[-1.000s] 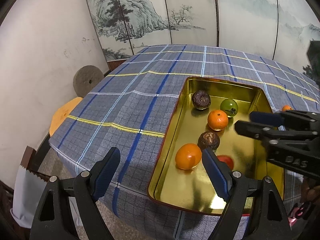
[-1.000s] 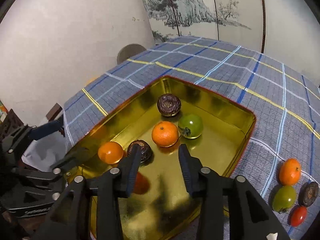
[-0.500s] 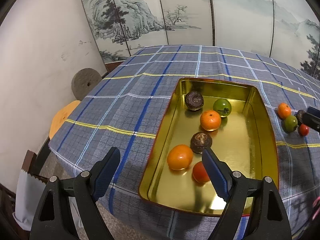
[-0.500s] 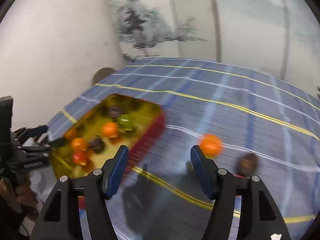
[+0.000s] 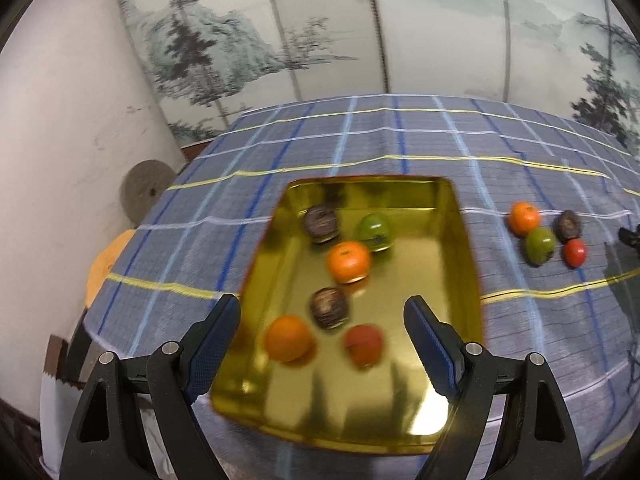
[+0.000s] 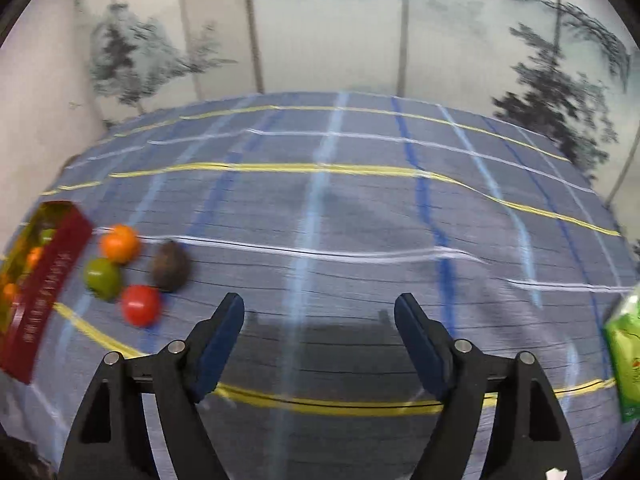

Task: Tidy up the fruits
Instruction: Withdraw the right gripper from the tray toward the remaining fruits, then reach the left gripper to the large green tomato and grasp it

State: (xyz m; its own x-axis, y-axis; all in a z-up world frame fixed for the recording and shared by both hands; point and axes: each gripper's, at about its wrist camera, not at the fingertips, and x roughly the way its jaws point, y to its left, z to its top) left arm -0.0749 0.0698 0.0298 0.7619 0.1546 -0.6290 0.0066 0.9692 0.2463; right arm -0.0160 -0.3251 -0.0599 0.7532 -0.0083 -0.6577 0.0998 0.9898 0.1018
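The left gripper (image 5: 322, 320) gapes empty over the gold tray (image 5: 466, 264), showing six fruits inside; the right gripper (image 6: 319, 318), its jaws just opening on nothing, shows four loose fruits (image 6: 136, 274) at ten o'clock and a green packet (image 6: 624, 356) at three.

A home-like room, perhaps a dining or sitting corner. A tabletop (image 5: 360, 148) draped in a blue-grey plaid cloth with yellow and white lines stands before a folding screen (image 5: 248, 40) painted with misty ink mountains and pines. Beside it are a plain white plastered wall (image 5: 60, 120) and a round grey stone disc (image 5: 146, 188) leaning against it.
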